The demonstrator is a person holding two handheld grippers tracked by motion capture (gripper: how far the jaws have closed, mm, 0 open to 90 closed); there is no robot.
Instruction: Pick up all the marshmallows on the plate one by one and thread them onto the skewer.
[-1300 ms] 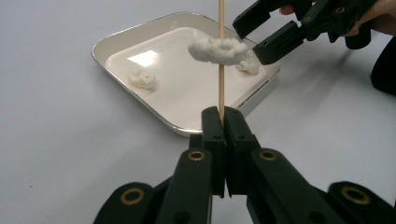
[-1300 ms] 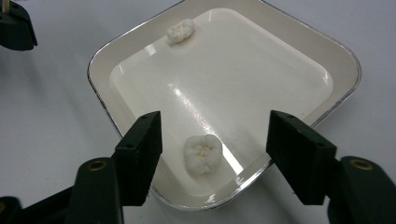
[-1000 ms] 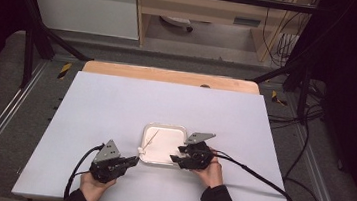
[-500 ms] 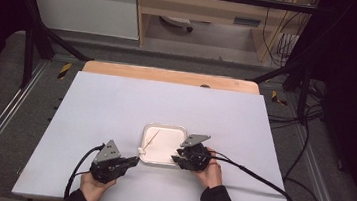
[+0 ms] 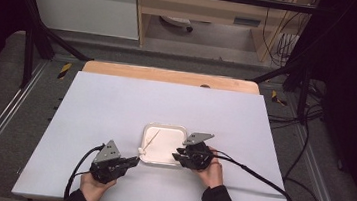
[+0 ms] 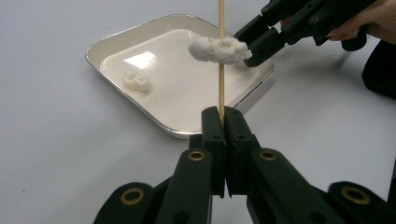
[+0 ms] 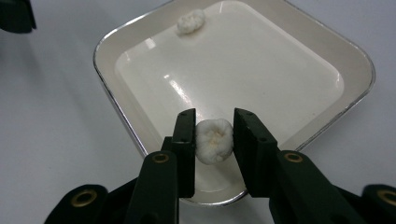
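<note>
Over the tray [image 5: 164,144], at its 5 o'clock corner, the right gripper [image 7: 214,135] has closed on 1 white lump [image 7: 214,141]. The left gripper [image 6: 223,122] clamps the skewer [image 6: 221,56] upright. Threading continues; 1 piece [image 6: 136,80] remains.

The tray [image 7: 116,46] is glossy cream-white with a silvery rim. Both marshmallow pieces [image 7: 214,140] are plain white. The skewer [image 6: 221,56] is pale tan wood. Each claw [image 6: 222,122] is matte black with brass-coloured rivets. The counter [image 5: 116,104] is pale lavender-white, unpatterned.
</note>
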